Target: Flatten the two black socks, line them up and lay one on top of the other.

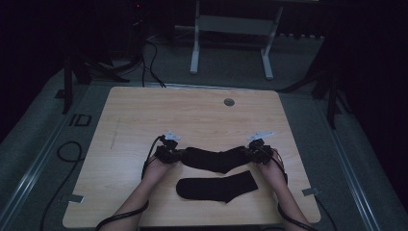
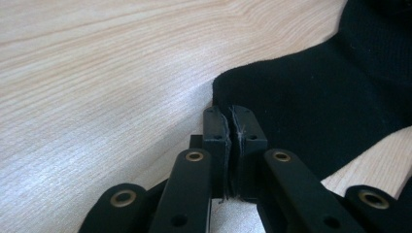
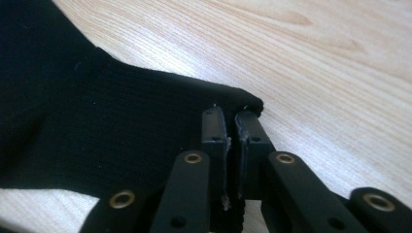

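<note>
A black sock [image 1: 216, 160] lies stretched across the wooden table [image 1: 192, 110] between my two grippers. My left gripper [image 1: 179, 155] is shut on the sock's left end. In the left gripper view, its jaws [image 2: 228, 116] pinch the edge of the dark fabric [image 2: 316, 107]. At the sock's right end, my right gripper [image 1: 248, 152] is shut too. The right gripper view has its jaws [image 3: 231, 119] closed on a corner of the sock [image 3: 97, 121]. A second black sock [image 1: 219, 187] lies flat nearer the front edge, apart from both grippers.
A round grommet hole [image 1: 229, 102] sits near the table's far edge. A white desk frame [image 1: 231, 43] stands on the floor beyond the table. Cables [image 1: 67, 149] loop on the floor at the left. Bare wood spreads behind the socks.
</note>
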Tool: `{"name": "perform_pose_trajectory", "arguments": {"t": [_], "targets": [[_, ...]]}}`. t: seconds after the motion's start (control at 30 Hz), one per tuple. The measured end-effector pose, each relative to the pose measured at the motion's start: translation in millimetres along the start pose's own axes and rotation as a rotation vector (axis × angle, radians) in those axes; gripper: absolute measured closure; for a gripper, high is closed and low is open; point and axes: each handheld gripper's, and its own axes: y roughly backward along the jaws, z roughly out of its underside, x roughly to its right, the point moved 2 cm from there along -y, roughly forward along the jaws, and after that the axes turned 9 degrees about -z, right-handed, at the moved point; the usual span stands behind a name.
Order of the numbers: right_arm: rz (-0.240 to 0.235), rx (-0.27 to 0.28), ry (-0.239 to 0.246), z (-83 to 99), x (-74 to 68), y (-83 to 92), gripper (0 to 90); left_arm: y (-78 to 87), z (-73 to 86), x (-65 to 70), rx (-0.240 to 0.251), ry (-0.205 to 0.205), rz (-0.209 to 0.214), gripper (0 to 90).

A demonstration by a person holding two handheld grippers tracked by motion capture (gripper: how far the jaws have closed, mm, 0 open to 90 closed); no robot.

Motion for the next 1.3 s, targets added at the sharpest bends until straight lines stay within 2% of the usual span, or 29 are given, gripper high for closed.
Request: {"name": "perform_pose_trajectory", "arguments": {"t": [0.03, 0.1, 0.3, 0.33, 0.43, 0.47, 0.5, 0.67, 0.77, 0.9, 0.97, 1.0, 1.03, 1.13, 1.3], "targets": [[0.000, 0.000, 0.000, 0.0, 0.0, 0.0, 85.3, 0.0, 0.0, 0.0, 0.000, 0.000, 0.000, 86.9], [0.011, 0.040, -0.013, -3.3, -0.4, 4.0, 86.0, 6.4, -2.6, 0.2, 0.015, -0.002, 0.000, 87.1], [-0.002, 0.082, -0.021, -13.3, -0.6, 17.8, 86.0, 20.4, -9.1, -2.1, 0.040, 0.002, 0.003, 87.2], [-0.013, 0.091, -0.017, -17.9, -2.4, 24.6, 86.0, 26.6, -12.0, -2.0, 0.056, 0.013, 0.015, 87.2], [-0.027, 0.113, -0.011, -23.8, -6.2, 35.3, 86.0, 33.6, -14.9, -1.2, 0.065, 0.005, 0.024, 87.2], [-0.027, 0.113, -0.011, -23.8, -6.2, 35.3, 86.0, 38.9, -16.8, 0.0, 0.078, 0.002, 0.018, 87.2], [-0.029, 0.128, 0.001, -28.1, -9.8, 44.9, 86.0, 47.3, -19.8, 1.3, 0.087, -0.006, 0.029, 87.3], [-0.046, 0.148, 0.014, -34.1, -16.5, 62.6, 86.0, 65.8, -25.1, 6.9, 0.105, -0.027, 0.035, 87.2], [-0.056, 0.157, 0.010, -34.0, -19.2, 68.6, 86.0, 72.6, -25.7, 9.6, 0.119, -0.033, 0.034, 87.3], [-0.054, 0.162, 0.032, -29.8, -27.6, 81.2, 86.0, 87.8, -23.7, 14.8, 0.128, -0.046, 0.045, 87.2], [-0.056, 0.167, 0.035, -28.1, -29.9, 84.7, 86.0, 91.7, -22.6, 16.1, 0.129, -0.055, 0.034, 87.3], [-0.058, 0.173, 0.040, -26.2, -32.9, 88.4, 85.9, 100.1, -19.3, 18.4, 0.123, -0.065, 0.011, 87.3], [-0.061, 0.189, 0.053, -21.4, -39.5, 97.0, 85.9, 103.6, -17.7, 18.9, 0.122, -0.060, 0.017, 87.3], [-0.076, 0.204, 0.060, -15.5, -50.3, 107.2, 86.0, 112.8, -12.2, 22.1, 0.128, -0.056, 0.033, 87.2], [-0.088, 0.201, 0.101, -3.0, -71.8, 121.5, 85.9, 129.7, 1.4, 33.7, 0.136, -0.064, 0.076, 87.3]]}}
